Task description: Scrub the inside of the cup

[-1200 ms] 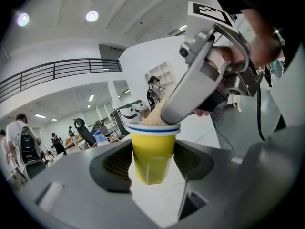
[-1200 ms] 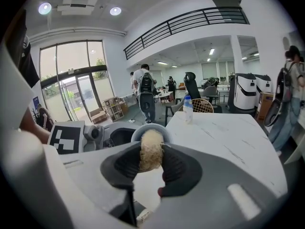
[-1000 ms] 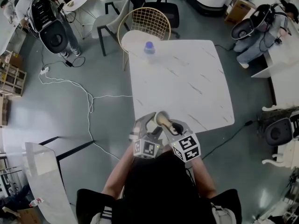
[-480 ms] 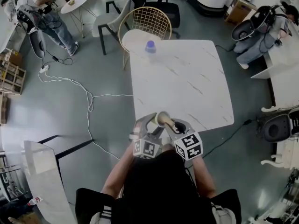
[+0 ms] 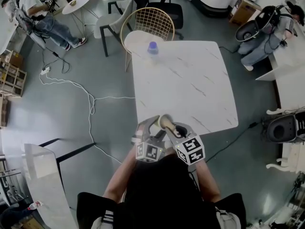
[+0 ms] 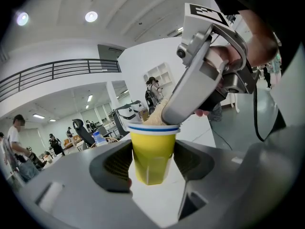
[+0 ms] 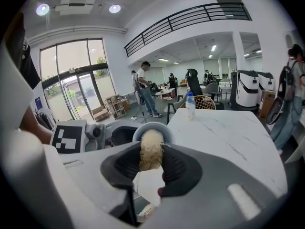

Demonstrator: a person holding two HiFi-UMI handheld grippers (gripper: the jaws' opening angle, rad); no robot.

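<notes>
1. A square table [image 5: 190, 80] with a white, grey-veined, marble-look top fills the middle of the head view. Its near edge is partly covered by the two grippers.
2. The person wearing the camera appears only as a dark top, bare forearms and hands. The rest is cut off at the bottom of the head view.
3. The left gripper [image 6: 152, 163] is smooth grey plastic with dark ribbed pads. Its jaws stand fairly wide apart, and each pad presses on one side of the cup [image 6: 153, 144], which it holds upright.
4. The right gripper [image 7: 152, 163] has the same build and carries a cube with black-and-white markers. Its jaws are drawn close and pinch the scrubbing pad [image 7: 151, 149] between them. It tilts down over the cup from above.
5. A clear plastic bottle [image 5: 152, 47] with a blue cap stands alone at the table's far edge, well apart from the work.
6. The cup is glossy yellow and tapered, with a white rim and a blue band. It sits over the table's near edge, and whether its base touches the top cannot be made out.
7. The scrubbing pad is a beige, fibrous, rounded lump. Its far end sits at the cup's mouth, but the right gripper hides how deep it goes
</notes>
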